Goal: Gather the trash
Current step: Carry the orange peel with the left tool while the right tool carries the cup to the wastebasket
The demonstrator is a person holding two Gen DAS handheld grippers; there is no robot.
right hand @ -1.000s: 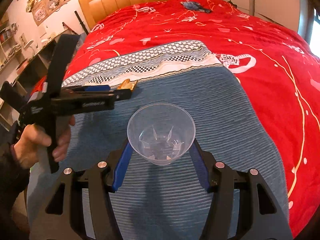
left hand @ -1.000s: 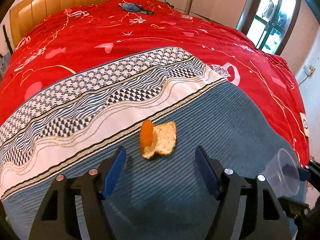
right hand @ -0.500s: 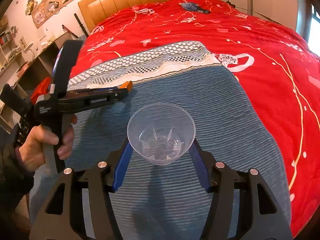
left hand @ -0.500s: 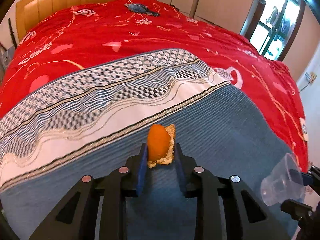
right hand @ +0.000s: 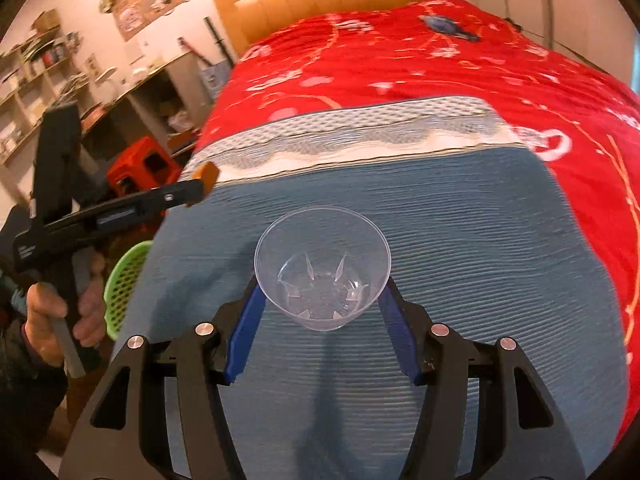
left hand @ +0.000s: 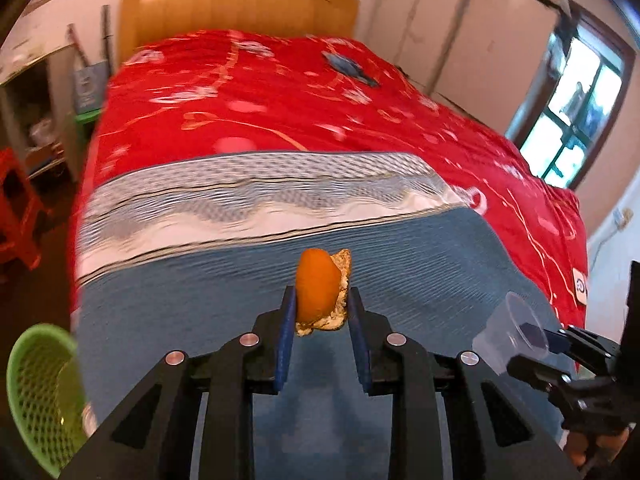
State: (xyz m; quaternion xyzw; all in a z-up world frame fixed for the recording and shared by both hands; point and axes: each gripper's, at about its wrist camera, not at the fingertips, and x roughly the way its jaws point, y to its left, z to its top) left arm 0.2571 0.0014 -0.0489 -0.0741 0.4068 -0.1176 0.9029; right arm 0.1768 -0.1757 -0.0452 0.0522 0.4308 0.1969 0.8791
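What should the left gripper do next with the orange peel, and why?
Probably carry it left and down to the green basket. The left gripper is shut on the orange peel, clear of the bed, and the basket stands open at lower left.

The left gripper [left hand: 320, 308] pinches an orange peel [left hand: 320, 294] between its blue fingers [left hand: 286, 332], above the blue blanket [left hand: 400, 264]. Right of the peel, the right gripper [left hand: 536, 336] clamps a clear cup [left hand: 506, 330]. A green basket [left hand: 38, 396] sits lower left of the peel.
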